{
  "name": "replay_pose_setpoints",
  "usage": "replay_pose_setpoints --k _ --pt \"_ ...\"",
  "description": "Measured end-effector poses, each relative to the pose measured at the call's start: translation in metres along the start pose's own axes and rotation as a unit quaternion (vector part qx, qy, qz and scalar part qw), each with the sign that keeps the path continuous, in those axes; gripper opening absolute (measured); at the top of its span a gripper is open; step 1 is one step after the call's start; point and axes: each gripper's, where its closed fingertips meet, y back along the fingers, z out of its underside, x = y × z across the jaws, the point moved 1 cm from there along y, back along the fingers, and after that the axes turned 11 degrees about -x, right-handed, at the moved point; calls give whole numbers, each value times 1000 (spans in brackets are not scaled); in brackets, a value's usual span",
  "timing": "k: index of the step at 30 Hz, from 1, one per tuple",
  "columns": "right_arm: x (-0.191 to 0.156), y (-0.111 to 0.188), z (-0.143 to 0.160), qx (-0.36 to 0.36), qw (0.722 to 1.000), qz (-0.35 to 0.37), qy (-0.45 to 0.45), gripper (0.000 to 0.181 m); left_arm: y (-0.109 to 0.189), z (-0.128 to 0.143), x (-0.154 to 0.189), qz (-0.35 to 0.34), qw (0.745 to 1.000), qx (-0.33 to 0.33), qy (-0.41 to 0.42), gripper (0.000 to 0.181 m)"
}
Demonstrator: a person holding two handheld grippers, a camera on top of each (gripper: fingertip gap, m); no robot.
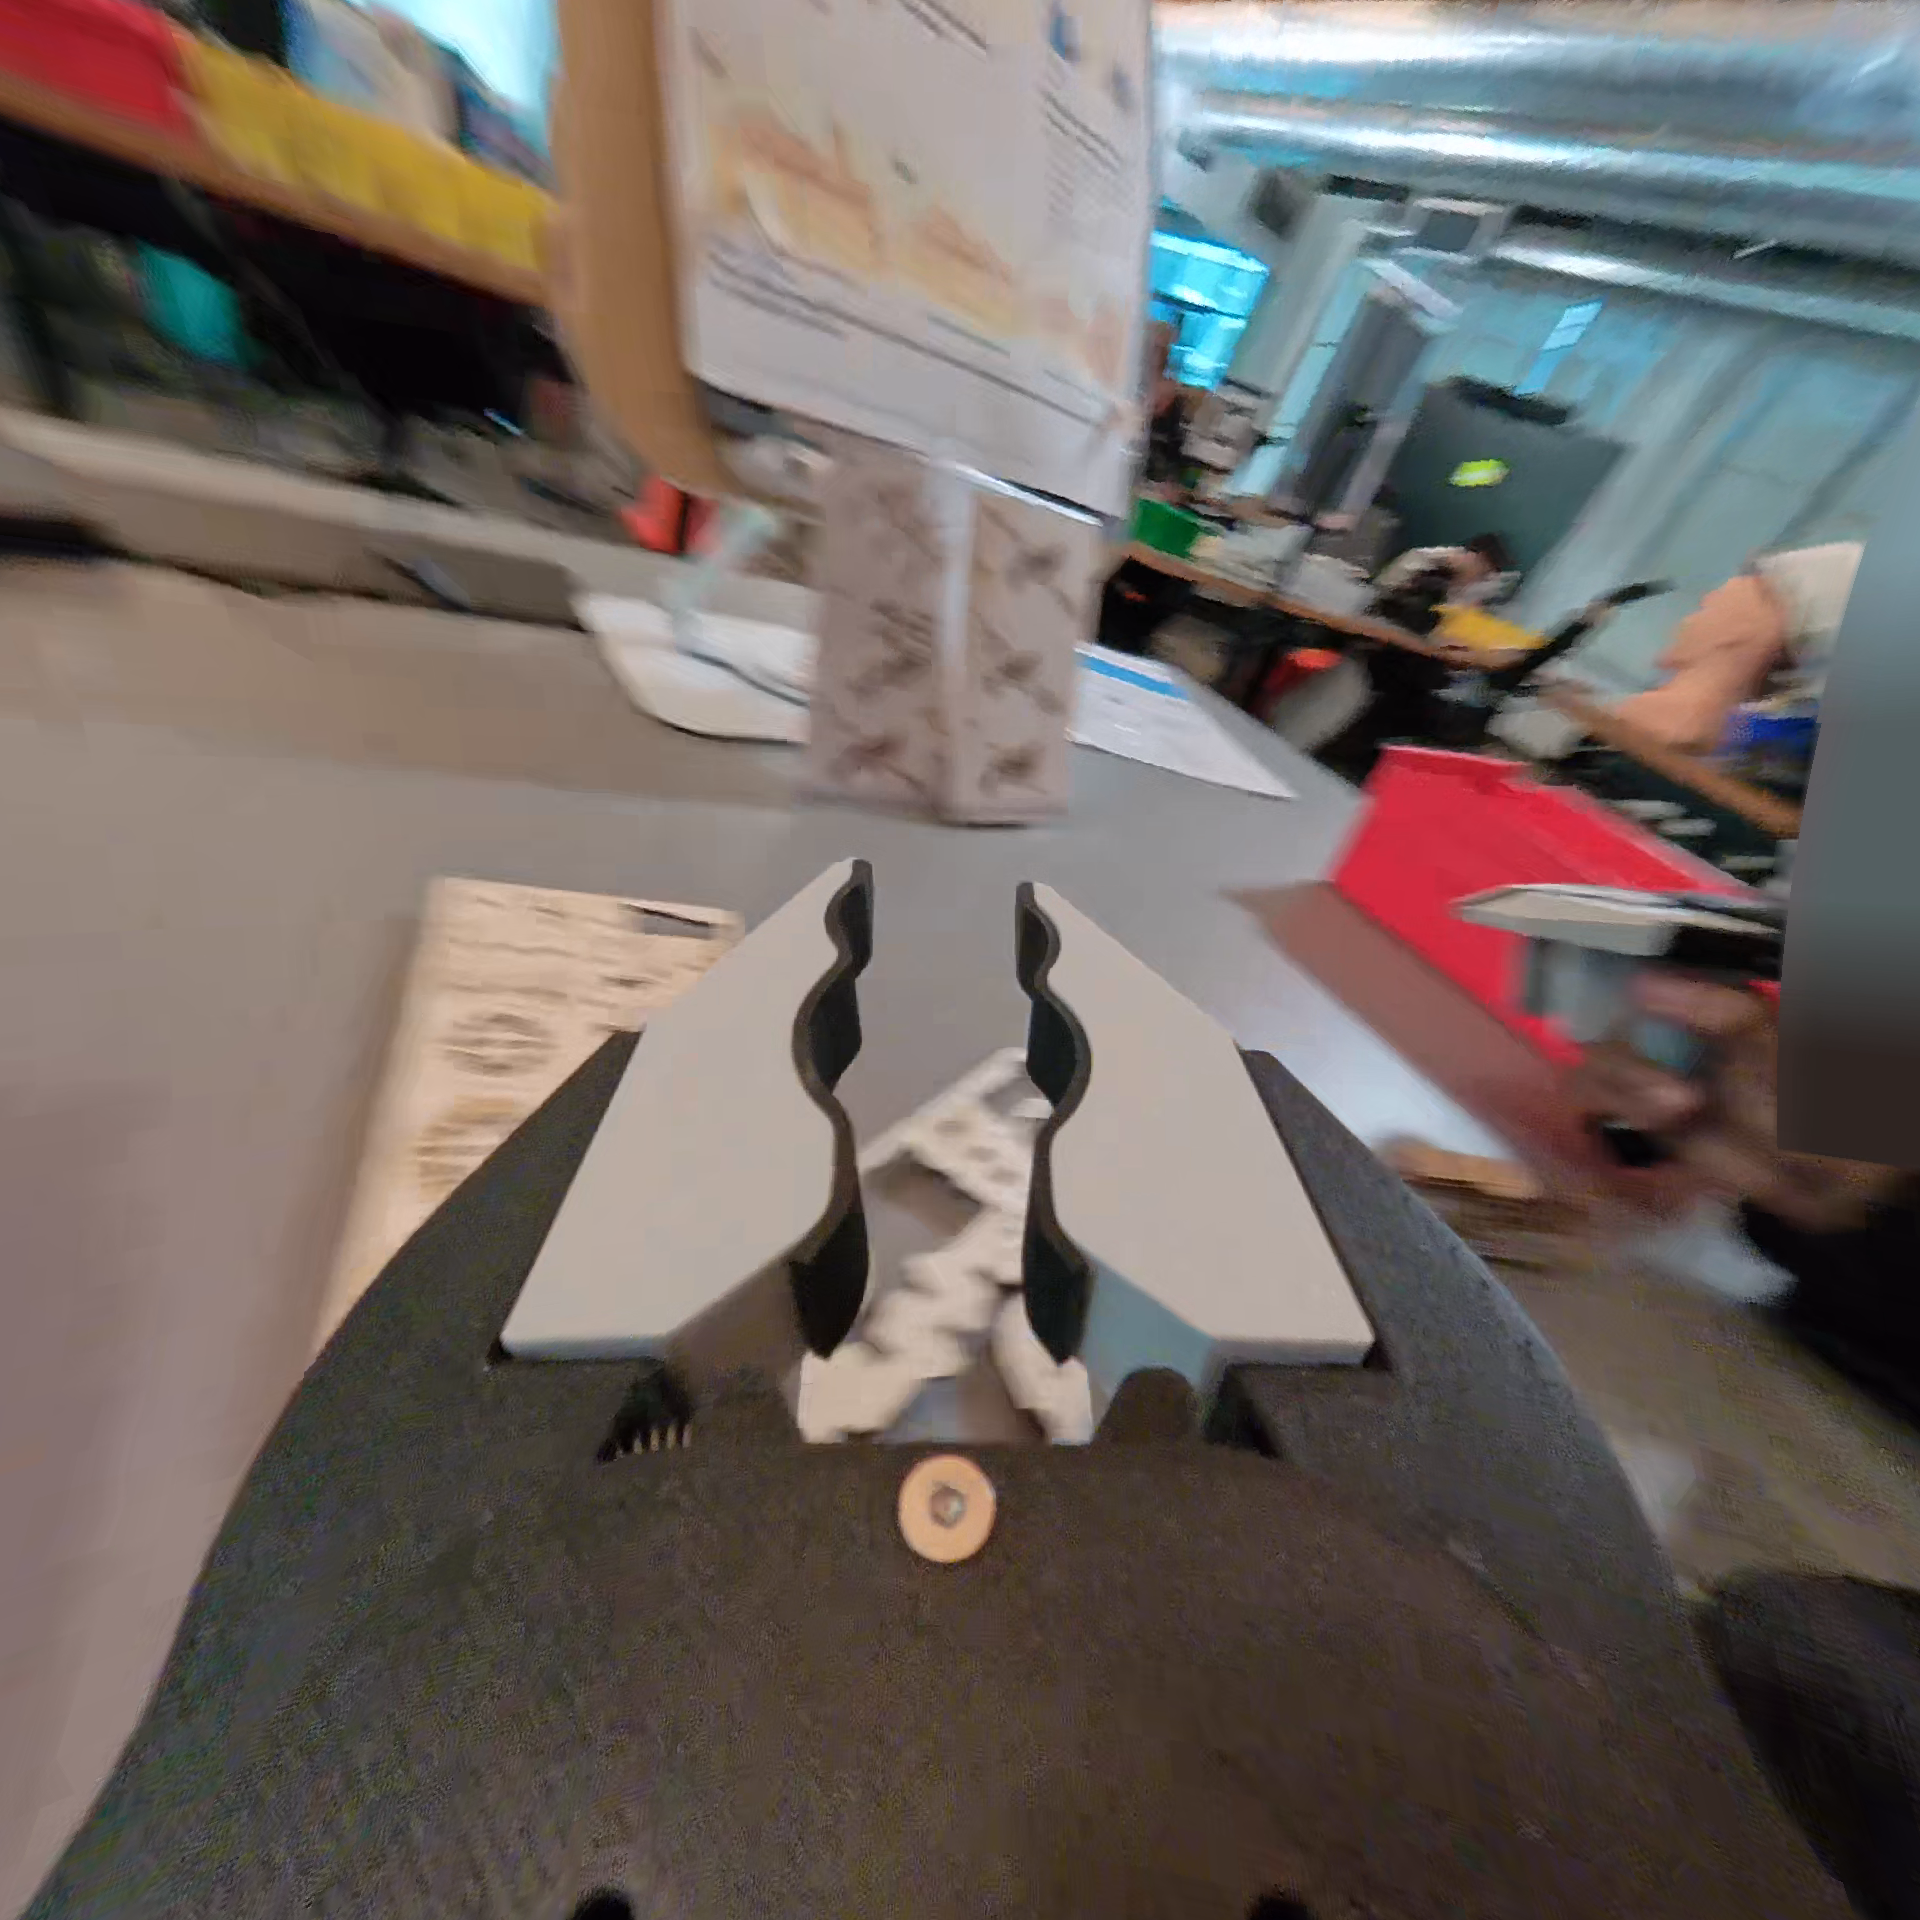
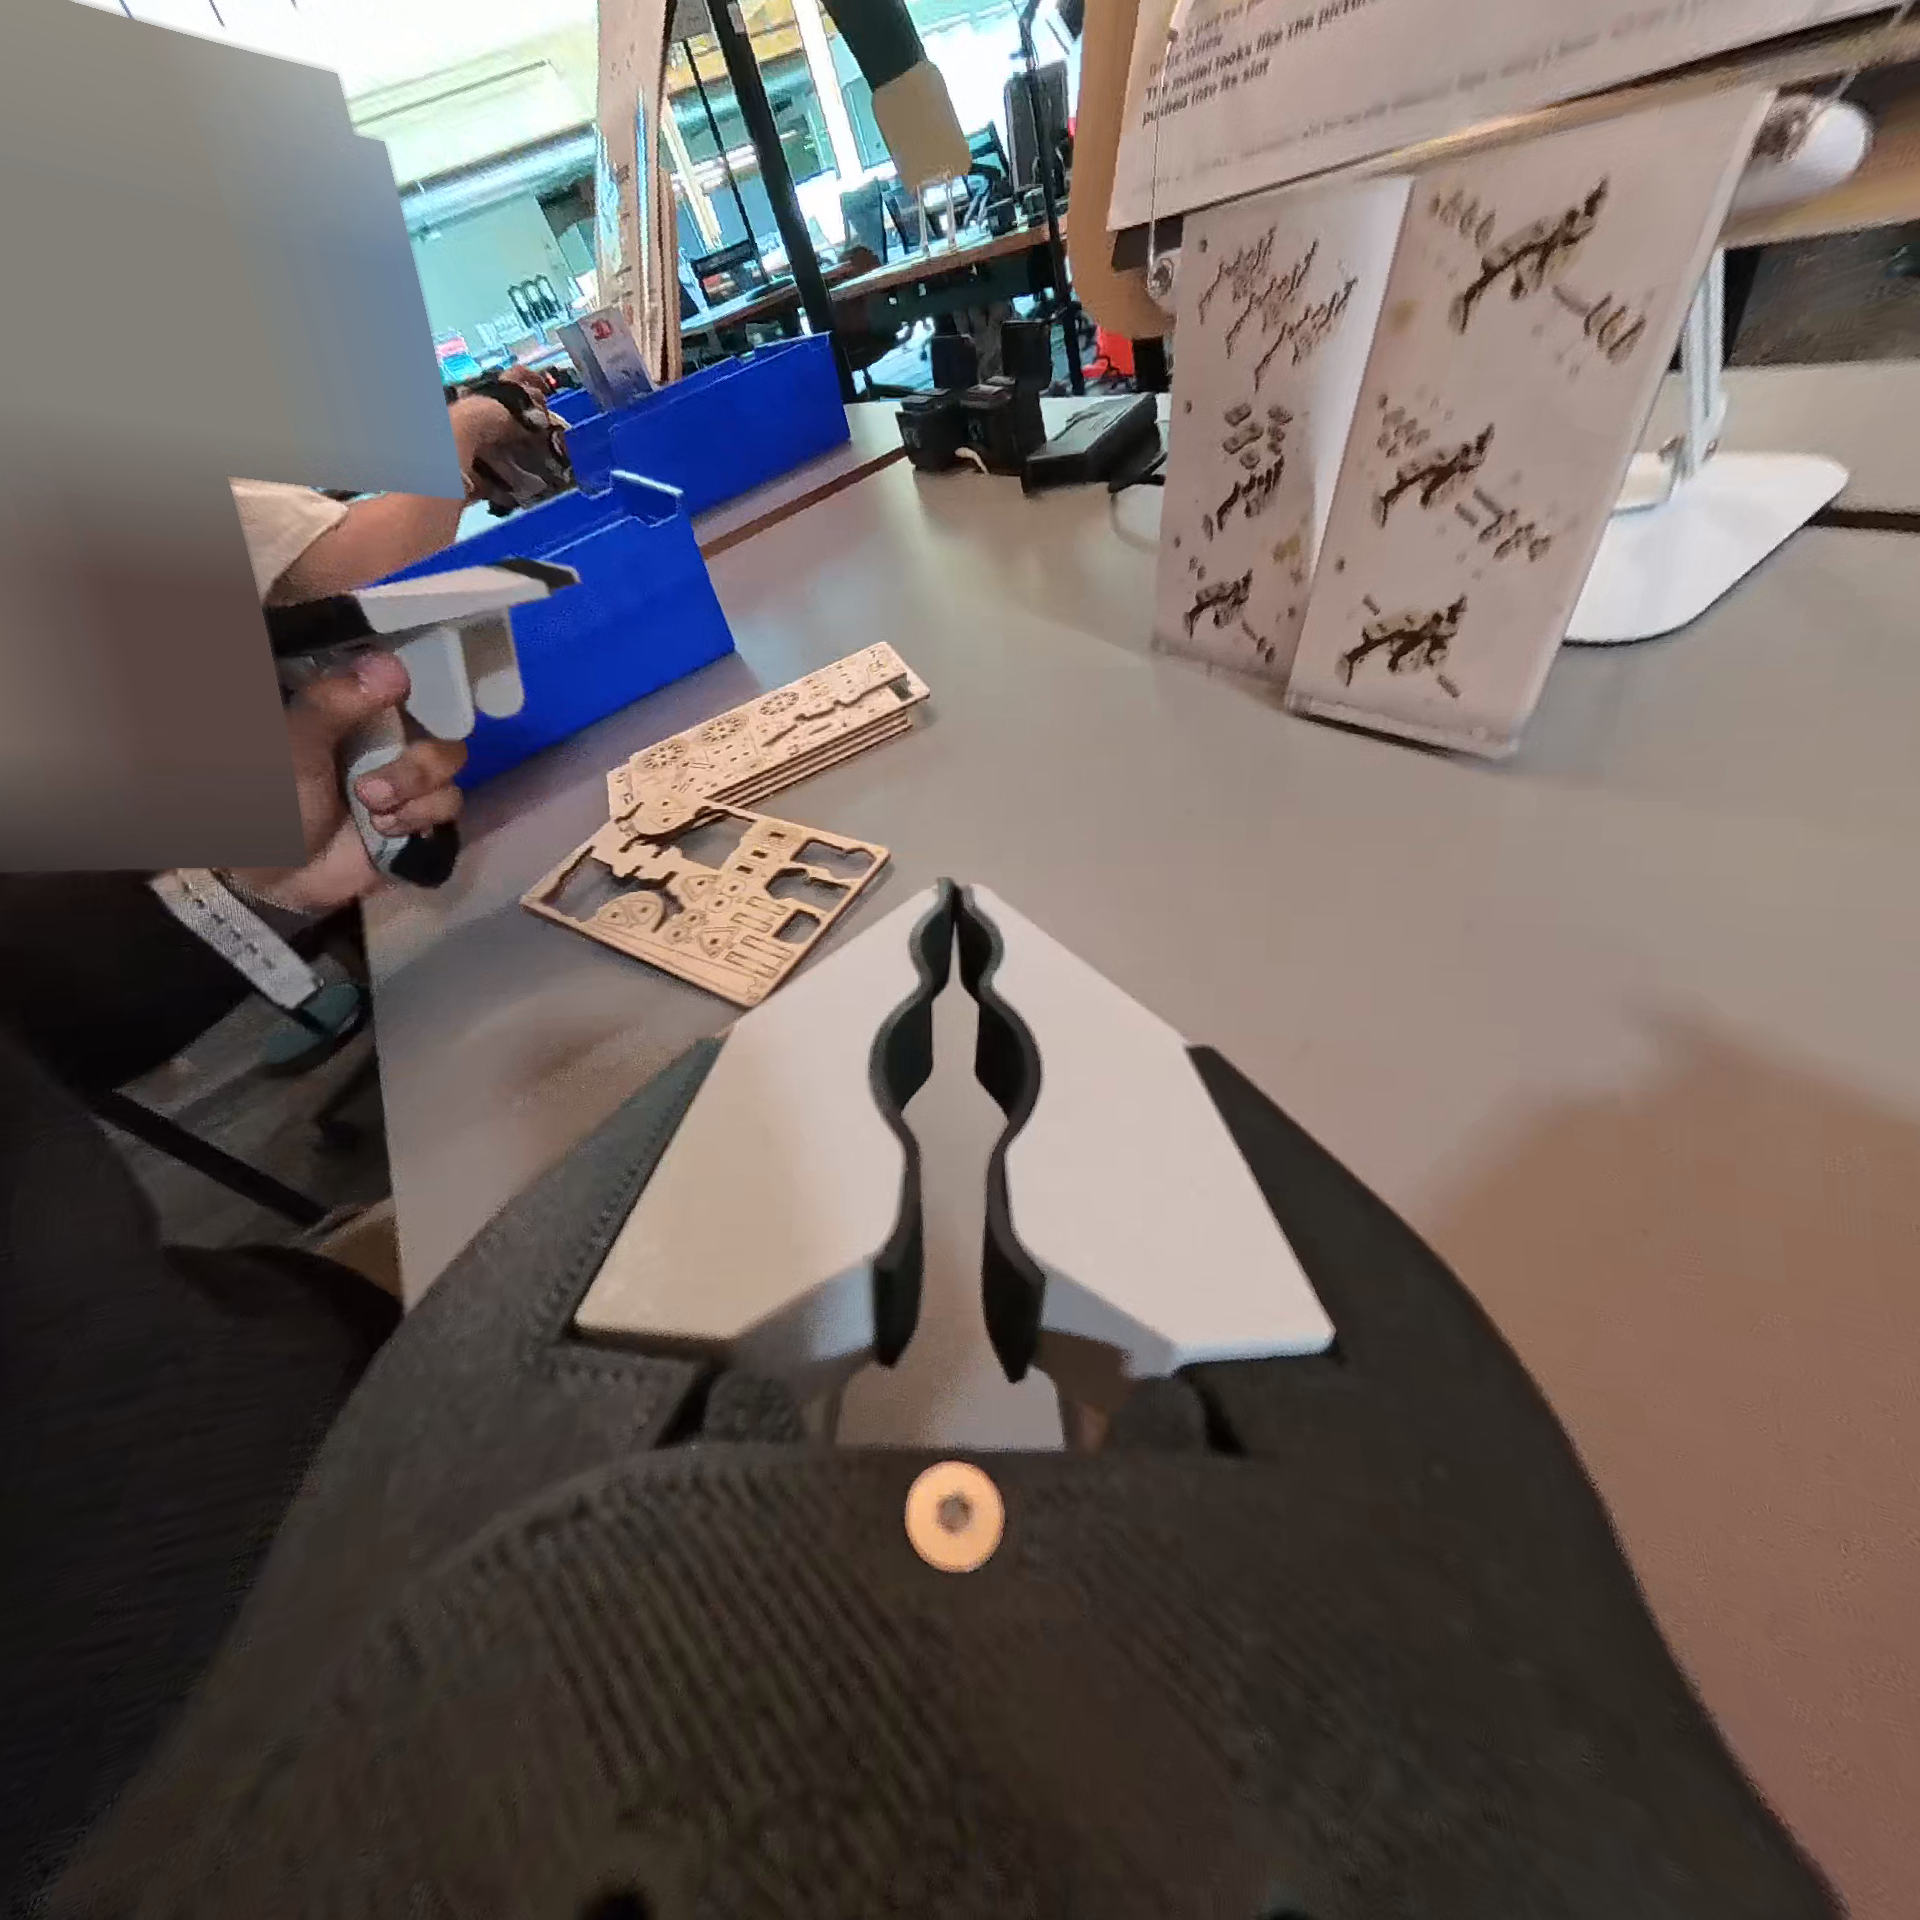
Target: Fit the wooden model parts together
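Left wrist view, blurry: left gripper (image 1: 943,894) at frame centre, its 2 fingers (image 1: 717,1122) parted with a clear gap at the tips, nothing clamped. Through that gap, low between the fingers, a pale perforated wooden part (image 1: 961,1164) shows; can't tell whether it lies on the grey table (image 1: 208,883) or touches the pads. Left of the gripper, a printed wooden sheet (image 1: 499,1029) lies flat on the table. Upper centre, a folded instruction card (image 1: 940,665) stands upright under a hanging paper sheet (image 1: 914,208). Right side, a red bin (image 1: 1496,862), with the right gripper (image 1: 1621,914) smeared in front of it, held in a hand (image 1: 1642,1101). Right wrist view, sharper: right gripper (image 2: 951,894) lower centre, tips pressed together, clenched on nothing visible. Just beyond its tips, centre left, a wooden parts sheet (image 2: 717,904) with cut-outs lies flat on the table (image 2: 1351,935); a stack of wooden sheets (image 2: 779,727) sits behind it, its near corner overlapping that sheet. Blue bins (image 2: 623,603) upper left behind the stack. Left edge, the left gripper (image 2: 499,592) held by a hand (image 2: 364,769), seen side-on, above the table edge. Upper right, the instruction card (image 2: 1403,447) stands upright beside a white stand base (image 2: 1704,530). Black chargers (image 2: 987,416) top centre.
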Motion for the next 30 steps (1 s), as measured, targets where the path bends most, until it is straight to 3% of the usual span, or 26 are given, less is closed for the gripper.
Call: replay_pose_setpoints --k 2,6,10,15,20,24,30 --pt "0 -4 -2 0 1000 12 13 0 16 -4 -38 -78 997 4 -30 30" --pt "-4 -1 -3 16 1000 6 -12 0 22 7 -68 -82 996 -32 10 33" --pt "-5 9 4 18 999 28 -20 0 14 19 -59 -32 997 -60 42 33" --pt "-7 21 19 14 998 48 -36 0 -1 19 -45 -20 997 -69 0 33" --pt "2 32 32 -7 996 82 -25 0 -28 29 -33 20 992 -126 10 35" --pt "6 31 45 -35 994 106 -9 0 -38 23 -32 17 992 -124 -11 34" --pt "18 27 44 -30 994 101 -38 2 -47 36 -41 2 987 -161 -12 35"
